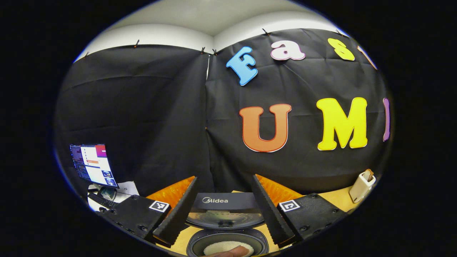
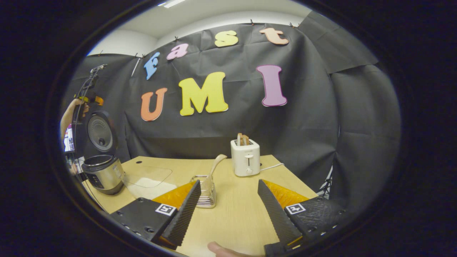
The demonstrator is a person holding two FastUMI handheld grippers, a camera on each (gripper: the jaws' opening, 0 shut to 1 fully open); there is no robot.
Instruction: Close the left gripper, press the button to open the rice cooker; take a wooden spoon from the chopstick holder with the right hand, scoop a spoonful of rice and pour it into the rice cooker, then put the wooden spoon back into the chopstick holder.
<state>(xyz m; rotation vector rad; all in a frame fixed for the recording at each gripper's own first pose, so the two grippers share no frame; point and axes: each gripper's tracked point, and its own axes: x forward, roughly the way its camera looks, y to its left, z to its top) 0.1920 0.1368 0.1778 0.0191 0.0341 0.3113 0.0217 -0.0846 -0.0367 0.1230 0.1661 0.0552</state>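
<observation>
Table layout, cooker to the left, holder in the middle.

From my right gripper (image 2: pixel 228 210), the chopstick holder (image 2: pixel 207 192) stands on the table (image 2: pixel 235 217) just ahead, the wooden spoon (image 2: pixel 214 167) upright in it. The toaster (image 2: pixel 245 157) sits behind it, slightly right, near the back wall. The rice cooker (image 2: pixel 103 173) stands at the table's far left, lid raised behind its pot. My left gripper (image 1: pixel 223 217) hangs over the rice cooker (image 1: pixel 226 228), rice (image 1: pixel 225 247) in its pot, a monitor (image 1: pixel 93 165) off to the left.
</observation>
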